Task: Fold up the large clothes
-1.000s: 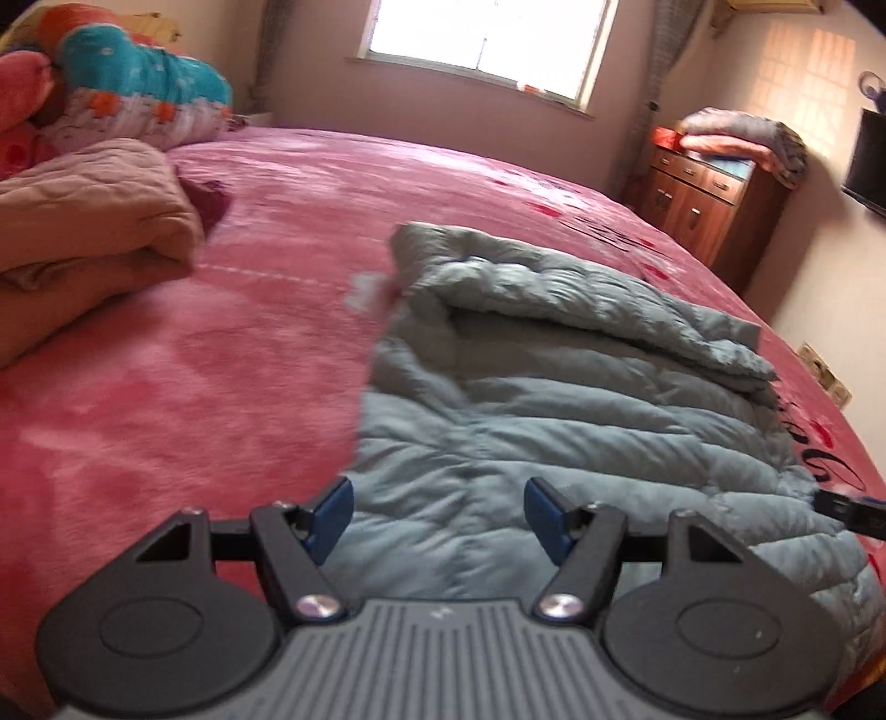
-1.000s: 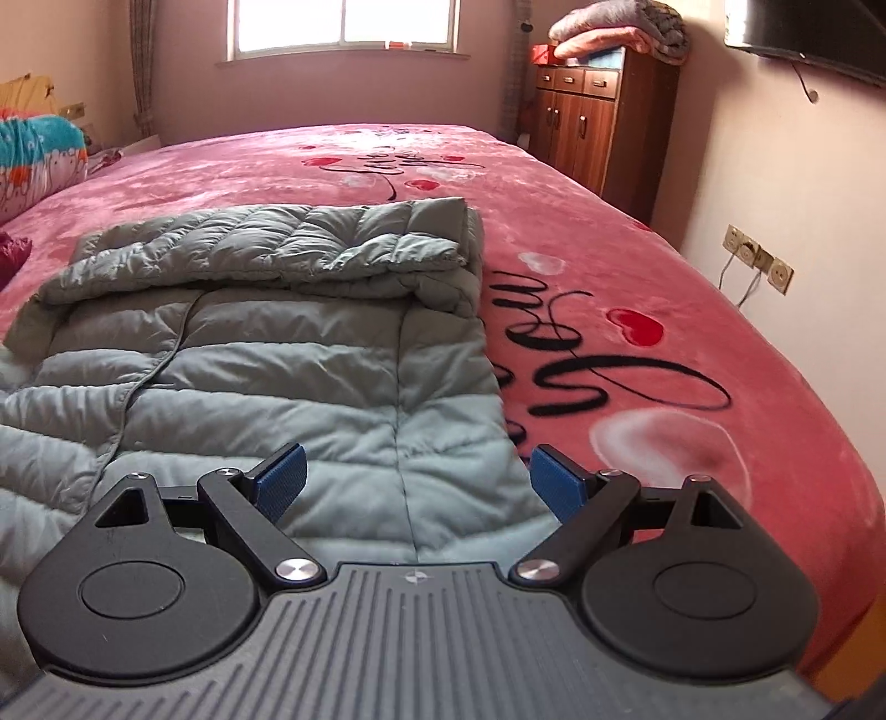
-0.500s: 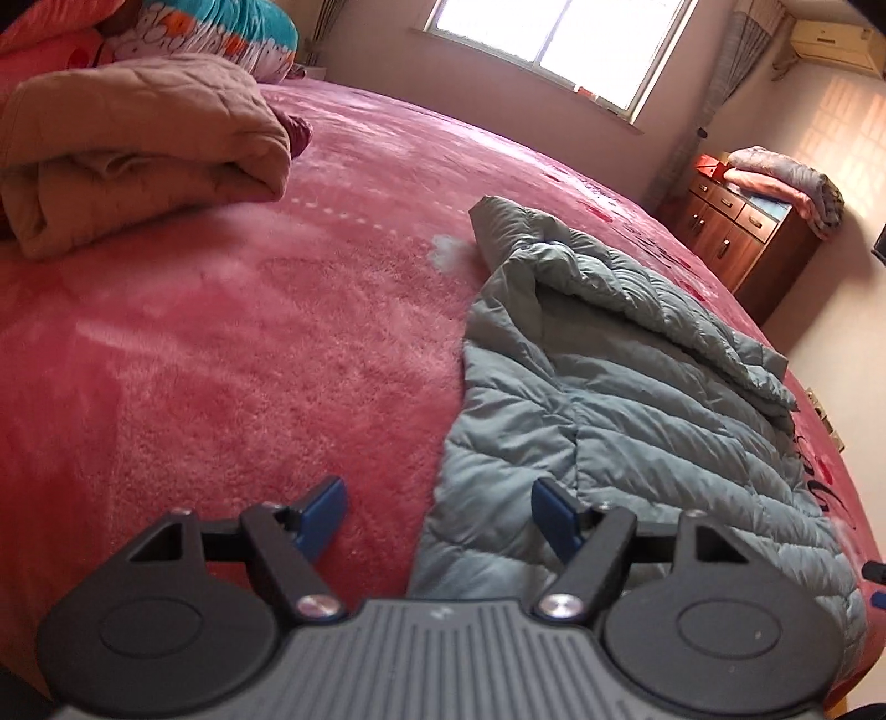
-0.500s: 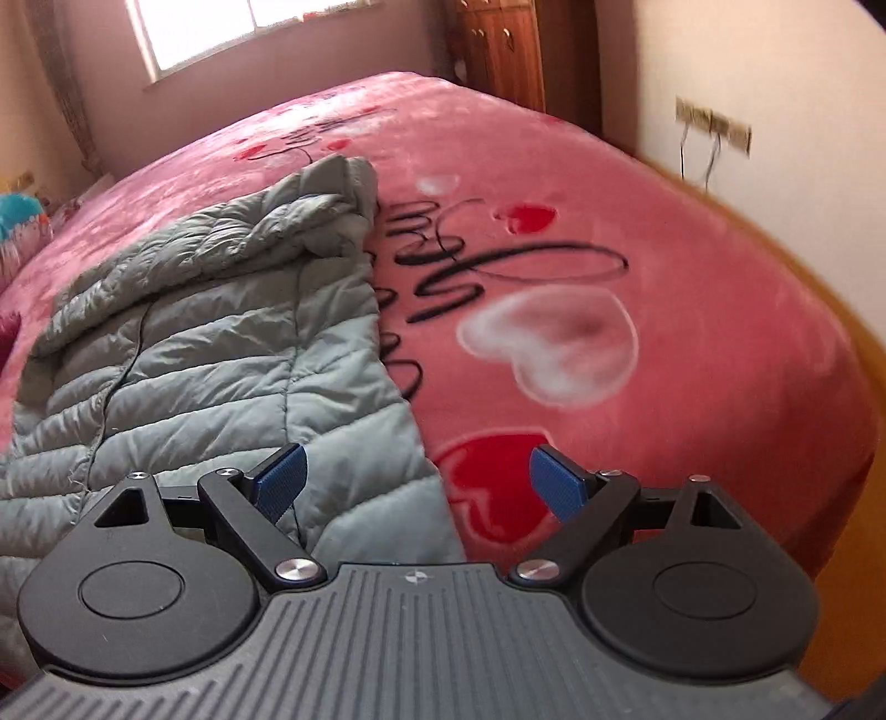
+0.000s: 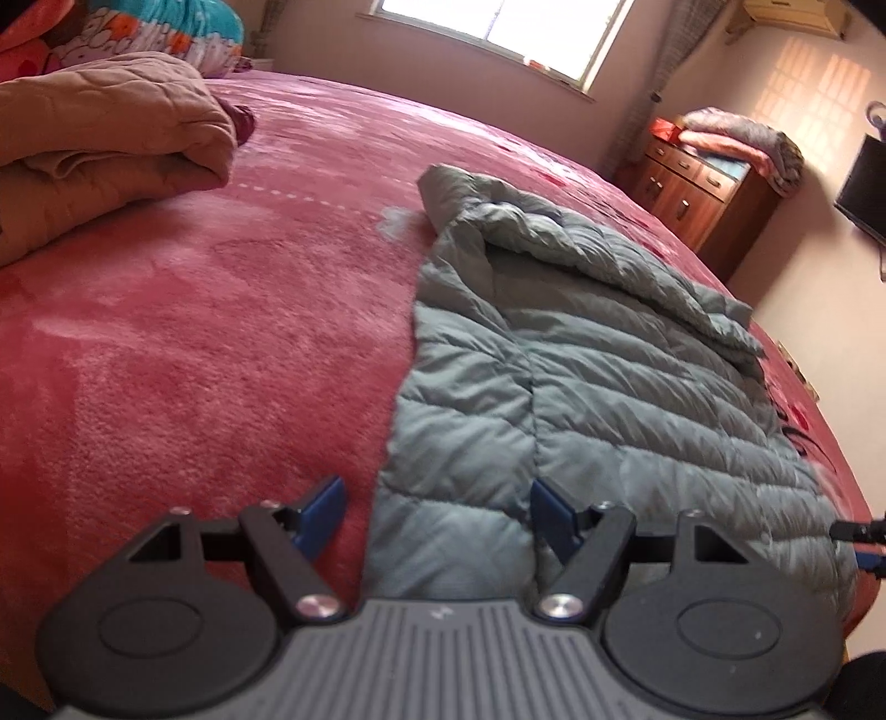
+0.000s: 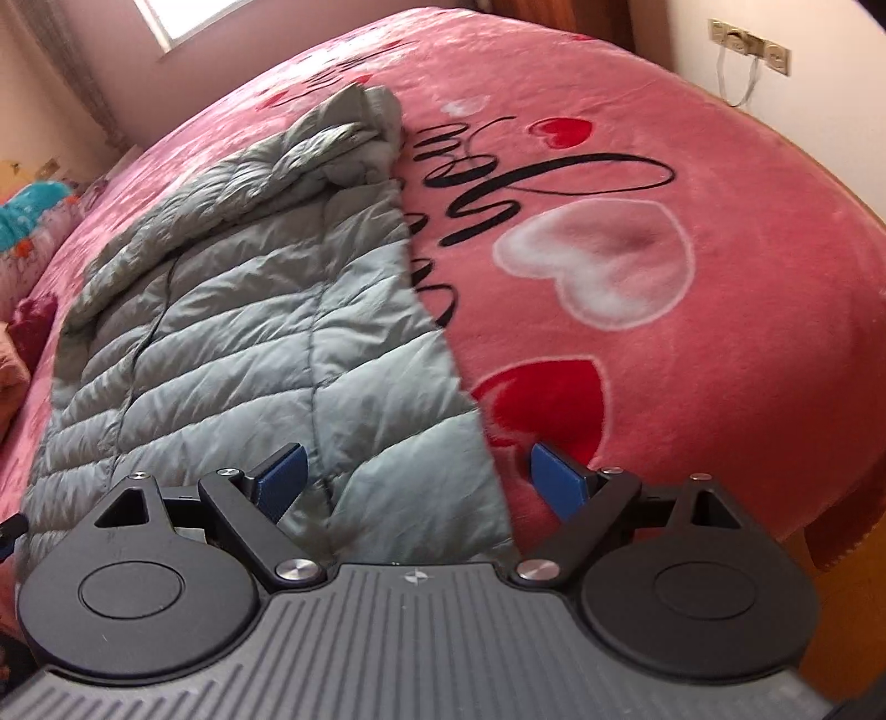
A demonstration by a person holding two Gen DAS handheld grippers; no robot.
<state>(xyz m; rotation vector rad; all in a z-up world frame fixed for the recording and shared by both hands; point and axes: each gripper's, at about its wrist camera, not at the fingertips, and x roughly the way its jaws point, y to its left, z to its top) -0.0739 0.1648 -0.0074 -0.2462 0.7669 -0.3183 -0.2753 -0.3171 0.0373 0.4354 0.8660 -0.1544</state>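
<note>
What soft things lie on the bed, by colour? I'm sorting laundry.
Grey: 1, the puffer jacket
Tan: 1, the folded quilt
Multicoloured: 1, the patterned bedding
Total: 3

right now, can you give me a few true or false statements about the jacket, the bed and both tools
1. The grey puffer jacket lies spread on the pink blanket. True.
2. The left tool is clamped on a jacket sleeve. False: its jaws stand open, gripping nothing.
3. The right tool is open over the jacket's near corner. True.
4. The jacket's far end is folded over. True.
5. The tan quilt lies on top of the jacket. False: it sits apart, on the blanket.
</note>
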